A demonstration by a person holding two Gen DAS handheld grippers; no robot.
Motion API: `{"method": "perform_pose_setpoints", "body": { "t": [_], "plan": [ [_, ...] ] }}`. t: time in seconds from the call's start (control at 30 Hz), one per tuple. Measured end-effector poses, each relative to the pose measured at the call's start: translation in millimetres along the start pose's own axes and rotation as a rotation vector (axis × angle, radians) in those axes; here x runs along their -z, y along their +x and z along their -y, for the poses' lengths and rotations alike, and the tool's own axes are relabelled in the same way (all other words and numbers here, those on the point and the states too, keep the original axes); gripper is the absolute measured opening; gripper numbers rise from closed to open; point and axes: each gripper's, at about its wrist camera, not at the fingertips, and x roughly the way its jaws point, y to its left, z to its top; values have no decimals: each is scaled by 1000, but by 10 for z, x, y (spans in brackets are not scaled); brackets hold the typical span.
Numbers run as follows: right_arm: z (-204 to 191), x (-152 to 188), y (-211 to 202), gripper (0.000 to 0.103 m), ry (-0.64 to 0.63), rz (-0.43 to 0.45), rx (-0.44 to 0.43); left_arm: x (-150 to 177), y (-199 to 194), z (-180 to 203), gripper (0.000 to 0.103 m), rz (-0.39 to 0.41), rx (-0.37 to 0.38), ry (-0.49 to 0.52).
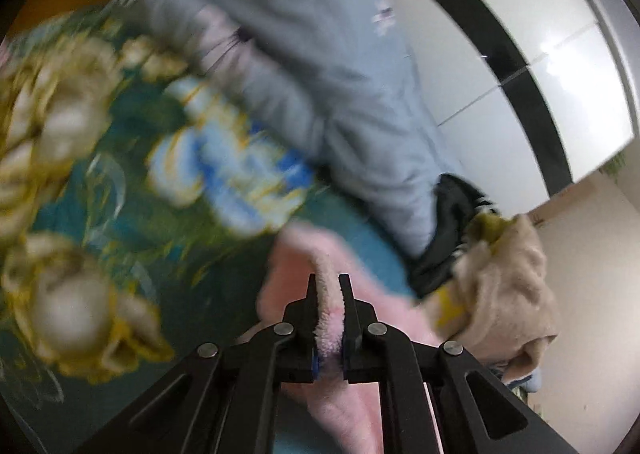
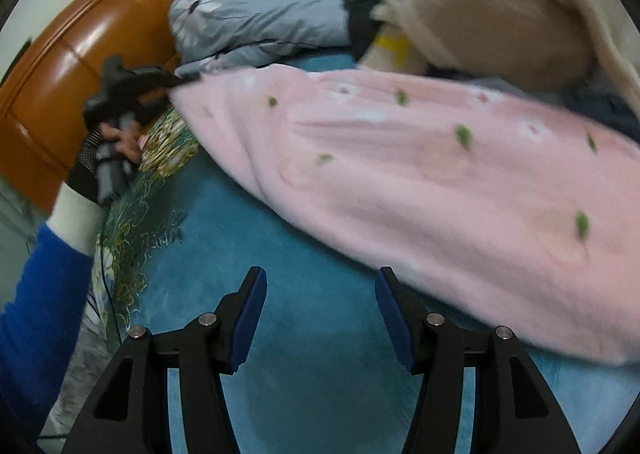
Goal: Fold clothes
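The left gripper [image 1: 328, 280] is seen in its own wrist view with the jaws closed on a fold of the pink fleece garment [image 1: 332, 318]; the fleece edge is pinched between the two fingers. In the right wrist view, the same left gripper [image 2: 188, 80] is observed at the far corner of the pink fleece garment [image 2: 420, 182], held by a hand [image 2: 120, 142] with a white cuff and blue sleeve [image 2: 44, 294].

The garment is spread over the bed [image 2: 304, 334], which is covered with a teal sheet; white flowers and small green marks are noted on the fleece. The right gripper [image 2: 320, 286] is recorded above the bare teal sheet, jaws wide apart and holding nothing, just beside the near edge of the garment.

A grey pillow [image 2: 260, 18] with daisy print lies against the brown headboard [image 2: 80, 54]. A beige garment [image 2: 492, 2] is piled beyond the pink one. The left wrist view is motion-blurred.
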Motion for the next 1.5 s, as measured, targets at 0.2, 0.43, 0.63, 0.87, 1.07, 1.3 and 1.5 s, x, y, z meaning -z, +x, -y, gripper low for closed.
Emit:
{"method": "perform_pose_setpoints", "body": {
  "t": [0.2,0.43,0.63,0.87,1.07,1.3,1.5],
  "plan": [
    [-274,-283,184,58,-63,8,44,278,16,-402,26,12,46,-69],
    [-821,-621,657,58,-220,-8,111,328,84,-501,42,37,144,-24],
    [-1231,-887,1185,58,-336,-31,148,283,-4,-581,52,68,275,-49],
    [-1712,-1061,1788,58,-457,-67,149,166,-440,-607,59,201,258,-37],
    [-1958,-1071,2193,48,-534,-96,269,129,-450,-718,59,207,234,-67],
    [-1522,-1438,1700,2,-272,-14,153,179,-444,-730,59,197,236,-71],
    [-503,-1733,370,2,59,265,110,268,-178,-603,59,107,237,-45]
  ]
}}
